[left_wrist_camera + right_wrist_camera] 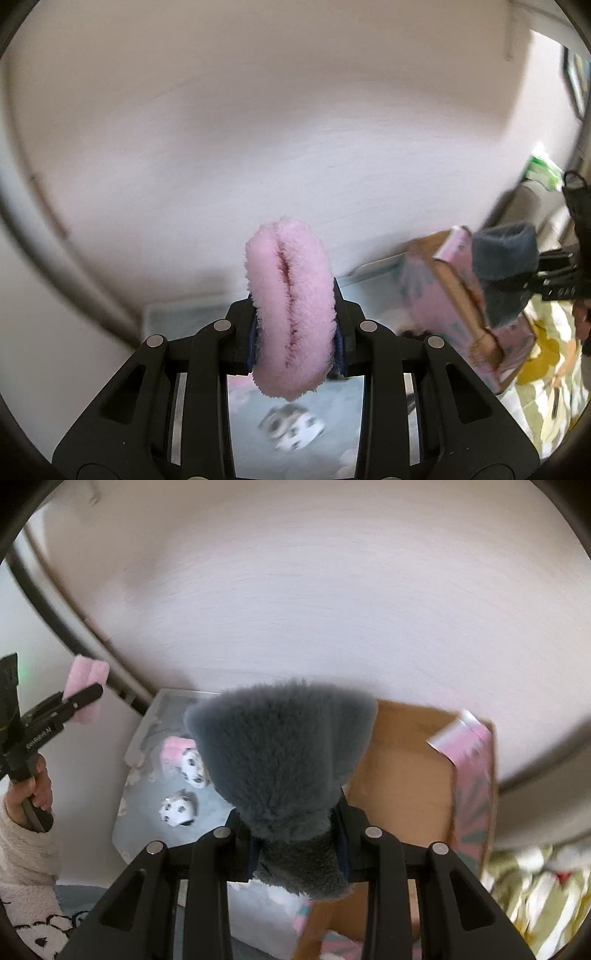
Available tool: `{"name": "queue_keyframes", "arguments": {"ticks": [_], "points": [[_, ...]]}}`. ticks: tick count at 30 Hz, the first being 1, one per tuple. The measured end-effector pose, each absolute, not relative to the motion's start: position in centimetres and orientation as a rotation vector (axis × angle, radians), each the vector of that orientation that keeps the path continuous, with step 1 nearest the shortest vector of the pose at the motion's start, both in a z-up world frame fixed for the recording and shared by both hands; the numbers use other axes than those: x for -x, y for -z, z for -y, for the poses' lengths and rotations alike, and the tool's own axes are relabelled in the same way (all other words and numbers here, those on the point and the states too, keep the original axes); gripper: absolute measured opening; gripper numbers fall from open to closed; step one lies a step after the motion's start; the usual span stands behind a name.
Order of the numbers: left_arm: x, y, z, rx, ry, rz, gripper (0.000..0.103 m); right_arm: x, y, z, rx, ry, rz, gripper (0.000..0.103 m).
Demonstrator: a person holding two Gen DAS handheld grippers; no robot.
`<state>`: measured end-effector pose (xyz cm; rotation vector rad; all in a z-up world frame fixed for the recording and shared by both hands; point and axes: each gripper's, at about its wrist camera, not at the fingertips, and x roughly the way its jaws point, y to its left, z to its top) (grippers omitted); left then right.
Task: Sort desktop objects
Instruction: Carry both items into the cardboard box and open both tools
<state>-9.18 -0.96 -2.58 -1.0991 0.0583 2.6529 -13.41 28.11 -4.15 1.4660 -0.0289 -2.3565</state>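
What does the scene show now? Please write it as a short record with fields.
left tool: shut on a pink fluffy sock
right tool: shut on a grey fluffy sock
grey tray: holds two black-and-white spotted socks and another pink sock
cardboard box: open, beside the tray, under the grey sock
background: pale wooden panel
hand: gripping the left tool's handle

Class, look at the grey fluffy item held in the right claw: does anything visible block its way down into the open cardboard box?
Nothing visible does. The right claw is shut on the grey fluffy item, and the open cardboard box lies just beside and below it with its flap turned back. The visible inside looks bare, though its near part is hidden.
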Motion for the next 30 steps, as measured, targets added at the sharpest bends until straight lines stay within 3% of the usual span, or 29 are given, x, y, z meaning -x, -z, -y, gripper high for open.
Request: {"name": "queue_keyframes", "arguments": {"ticks": [10,21,30], "points": [[11.4,3.4,-12.4,1.067,-2.387,-0.188,0.027,9.4,5.9,-35.7,-1.572,2.477,0.189,0.030],[14.3,11.2,-27.5,1.160,-2.162,-0.324,0.027,6.8,9.9,-39.0,-1.681,2.488,0.253,0.030],[16.1,15.6,-31.6,1.228,-2.121,-0.386,0.027,7.9,12.0,-40.0,-1.730,2.451,0.244,0.030]]}}
